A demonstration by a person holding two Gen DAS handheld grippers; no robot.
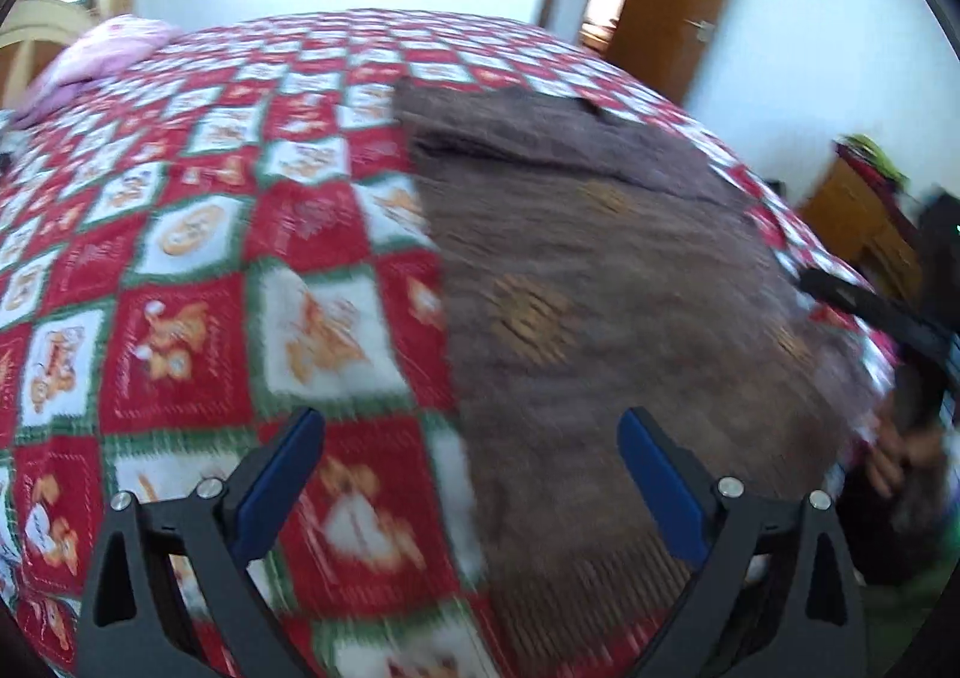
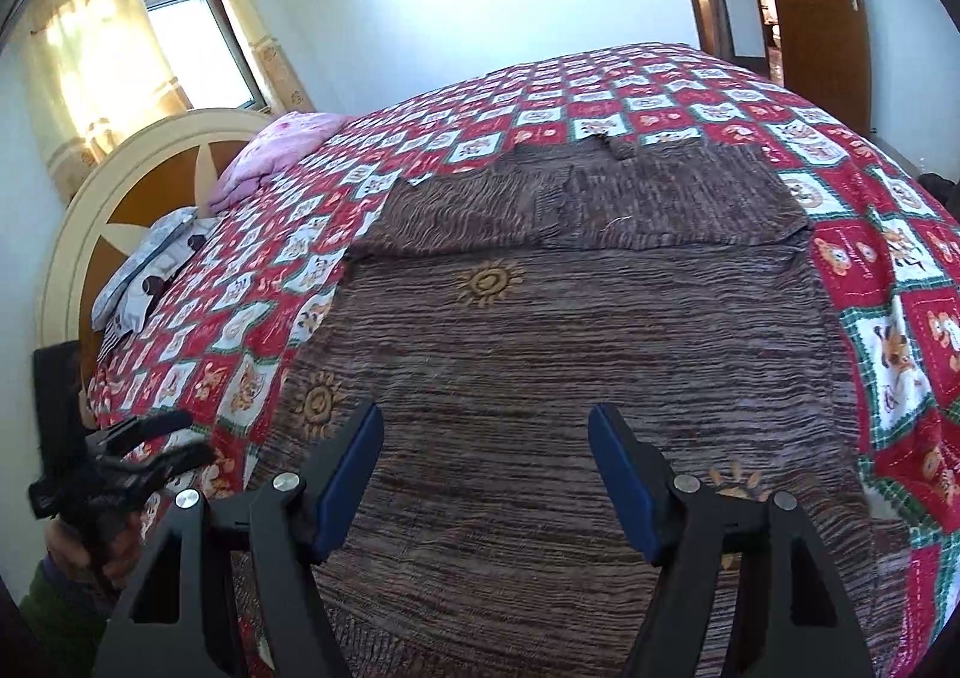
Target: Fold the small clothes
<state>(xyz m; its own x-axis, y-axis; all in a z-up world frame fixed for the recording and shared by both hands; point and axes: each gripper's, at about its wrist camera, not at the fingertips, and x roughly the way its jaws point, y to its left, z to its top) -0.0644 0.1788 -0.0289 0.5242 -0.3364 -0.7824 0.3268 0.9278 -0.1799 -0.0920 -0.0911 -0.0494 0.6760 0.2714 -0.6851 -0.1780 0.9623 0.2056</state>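
Observation:
A brown striped knit garment (image 2: 570, 354) with small orange sun motifs lies flat on the bed, its sleeves folded across the upper part. It also shows in the left wrist view (image 1: 600, 288), blurred. My left gripper (image 1: 471, 438) is open and empty, above the garment's left edge near the hem. My right gripper (image 2: 486, 438) is open and empty, above the garment's lower middle. The left gripper also shows at the left edge of the right wrist view (image 2: 120, 462), and the right gripper at the right edge of the left wrist view (image 1: 888, 318).
The bed is covered by a red, white and green checked quilt (image 2: 660, 102). A pink pillow (image 2: 282, 150) and a patterned pillow (image 2: 150, 270) lie by the cream headboard (image 2: 120, 180). A brown door (image 2: 810, 6) stands at the far right. A wooden cabinet (image 1: 864, 222) stands beside the bed.

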